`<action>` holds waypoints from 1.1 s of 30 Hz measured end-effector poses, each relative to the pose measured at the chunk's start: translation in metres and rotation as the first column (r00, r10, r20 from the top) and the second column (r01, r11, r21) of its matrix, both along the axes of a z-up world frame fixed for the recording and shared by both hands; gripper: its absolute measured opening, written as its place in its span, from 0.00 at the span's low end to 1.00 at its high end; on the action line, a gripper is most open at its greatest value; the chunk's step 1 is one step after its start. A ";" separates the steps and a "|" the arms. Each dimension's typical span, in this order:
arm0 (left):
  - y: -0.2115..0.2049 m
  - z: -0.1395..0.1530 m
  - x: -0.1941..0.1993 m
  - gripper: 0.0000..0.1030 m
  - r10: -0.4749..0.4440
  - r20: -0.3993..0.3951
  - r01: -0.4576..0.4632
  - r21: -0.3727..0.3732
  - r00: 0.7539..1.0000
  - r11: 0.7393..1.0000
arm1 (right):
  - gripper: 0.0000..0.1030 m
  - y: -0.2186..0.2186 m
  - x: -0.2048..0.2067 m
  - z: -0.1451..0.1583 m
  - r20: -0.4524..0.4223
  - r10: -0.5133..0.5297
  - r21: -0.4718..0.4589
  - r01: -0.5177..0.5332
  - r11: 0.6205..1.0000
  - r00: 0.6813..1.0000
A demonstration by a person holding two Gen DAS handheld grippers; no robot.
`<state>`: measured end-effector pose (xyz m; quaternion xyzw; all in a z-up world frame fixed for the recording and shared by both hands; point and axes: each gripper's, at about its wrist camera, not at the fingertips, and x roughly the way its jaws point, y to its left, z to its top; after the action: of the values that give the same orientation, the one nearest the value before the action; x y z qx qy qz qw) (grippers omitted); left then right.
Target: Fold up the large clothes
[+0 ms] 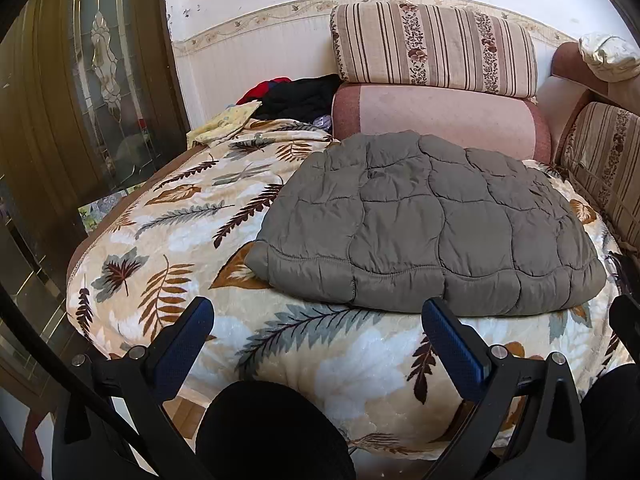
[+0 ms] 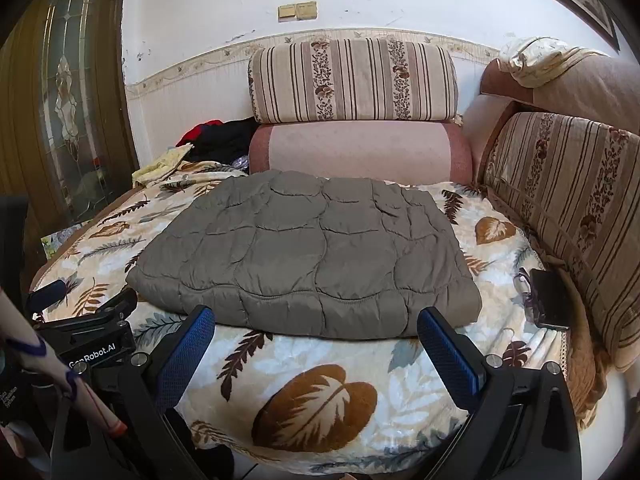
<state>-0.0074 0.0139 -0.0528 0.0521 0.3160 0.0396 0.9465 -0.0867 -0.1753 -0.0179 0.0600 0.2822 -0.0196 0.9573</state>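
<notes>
A grey quilted padded garment [image 1: 432,220] [image 2: 308,256] lies folded into a flat rectangle on the leaf-patterned blanket [image 1: 168,240] [image 2: 320,400] that covers the sofa seat. My left gripper [image 1: 318,320] hangs open just short of the garment's near edge, nothing between its blue pads. My right gripper [image 2: 316,328] is also open and empty, in front of the same near edge. The left gripper's body [image 2: 92,340] shows at the lower left of the right wrist view.
Striped cushions [image 1: 432,48] [image 2: 568,208] and a pink bolster [image 2: 360,152] line the back and right of the sofa. A pile of dark and red clothes [image 1: 296,96] lies at the back left. A black phone-like object [image 2: 548,300] rests at the right. A glass door [image 1: 92,80] stands left.
</notes>
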 end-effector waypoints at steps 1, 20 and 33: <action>0.000 0.000 0.000 1.00 -0.001 0.000 0.001 0.001 1.000 1.000 | 1.00 0.000 0.000 0.000 0.000 -0.001 0.001 0.001 1.000 1.000; 0.000 -0.003 0.000 1.00 -0.005 -0.003 0.005 0.009 1.000 1.000 | 1.00 -0.001 0.002 -0.005 -0.011 0.000 0.005 0.000 1.000 1.000; 0.005 -0.005 -0.001 1.00 -0.005 -0.001 0.005 0.020 1.000 1.000 | 1.00 -0.002 0.001 -0.007 -0.012 -0.002 0.003 0.002 1.000 1.000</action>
<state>-0.0089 0.0190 -0.0579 0.0623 0.3160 0.0405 0.9458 -0.0857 -0.1775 -0.0247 0.0614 0.2880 -0.0205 0.9554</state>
